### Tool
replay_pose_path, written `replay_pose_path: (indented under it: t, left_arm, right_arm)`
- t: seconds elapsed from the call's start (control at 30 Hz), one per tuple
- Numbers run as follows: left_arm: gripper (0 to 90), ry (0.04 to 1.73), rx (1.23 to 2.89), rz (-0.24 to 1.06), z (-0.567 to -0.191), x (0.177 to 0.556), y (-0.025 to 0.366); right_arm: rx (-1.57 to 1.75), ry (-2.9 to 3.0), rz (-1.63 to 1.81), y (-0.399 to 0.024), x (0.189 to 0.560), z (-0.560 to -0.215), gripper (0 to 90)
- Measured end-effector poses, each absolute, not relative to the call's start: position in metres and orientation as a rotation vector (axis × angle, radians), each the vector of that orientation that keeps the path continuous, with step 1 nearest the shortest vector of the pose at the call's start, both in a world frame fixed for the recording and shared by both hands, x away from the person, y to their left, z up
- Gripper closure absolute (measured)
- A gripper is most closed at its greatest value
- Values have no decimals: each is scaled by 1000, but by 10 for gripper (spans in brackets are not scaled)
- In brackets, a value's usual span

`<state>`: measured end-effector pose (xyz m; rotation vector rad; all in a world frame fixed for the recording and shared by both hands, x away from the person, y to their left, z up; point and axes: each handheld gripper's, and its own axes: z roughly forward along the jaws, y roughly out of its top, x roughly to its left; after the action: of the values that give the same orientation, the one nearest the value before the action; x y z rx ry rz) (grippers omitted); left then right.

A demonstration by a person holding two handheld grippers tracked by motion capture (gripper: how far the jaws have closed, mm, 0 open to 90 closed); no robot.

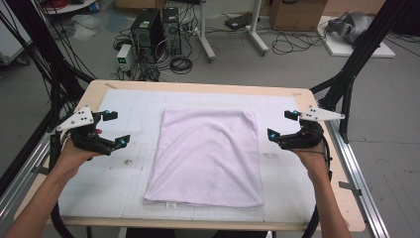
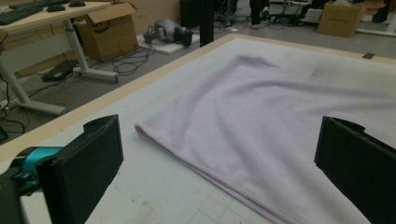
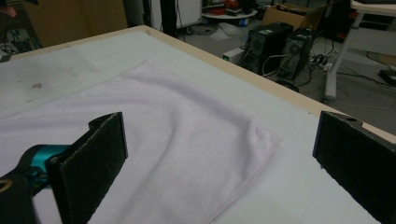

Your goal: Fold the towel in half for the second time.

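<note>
High view first, from the left: the left gripper [image 1: 114, 129] hangs over the white gridded mat [image 1: 99, 173] near the table's left edge, its jaws spread wide with nothing between them, just beside the left edge of the folded pale lilac towel [image 1: 205, 156] but apart from it. That towel lies flat in the middle of the mat (a small white tag shows at its near edge), roughly square, its far corners a little rounded. Further right, the right gripper [image 1: 280, 125] hovers by the towel's right edge, its jaws likewise wide apart and empty. Left gripper view looks across the towel [image 2: 261, 126] between two separated black jaws; right gripper view shows the towel's corner [image 3: 187, 140] below its open jaws.
</note>
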<state>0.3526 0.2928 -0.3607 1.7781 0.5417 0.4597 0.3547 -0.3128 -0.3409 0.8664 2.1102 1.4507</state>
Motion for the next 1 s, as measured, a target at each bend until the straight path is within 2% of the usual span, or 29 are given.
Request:
replay_pose_path:
  t: [0.63, 1.0]
  left_arm:
    - [17, 530, 1853, 441, -343, 412, 273]
    - [17, 532, 1828, 429, -354, 431, 269]
  right_arm:
    - [985, 2160, 1363, -299, 441, -321, 21]
    - [1001, 2230, 1280, -286, 480, -318, 21]
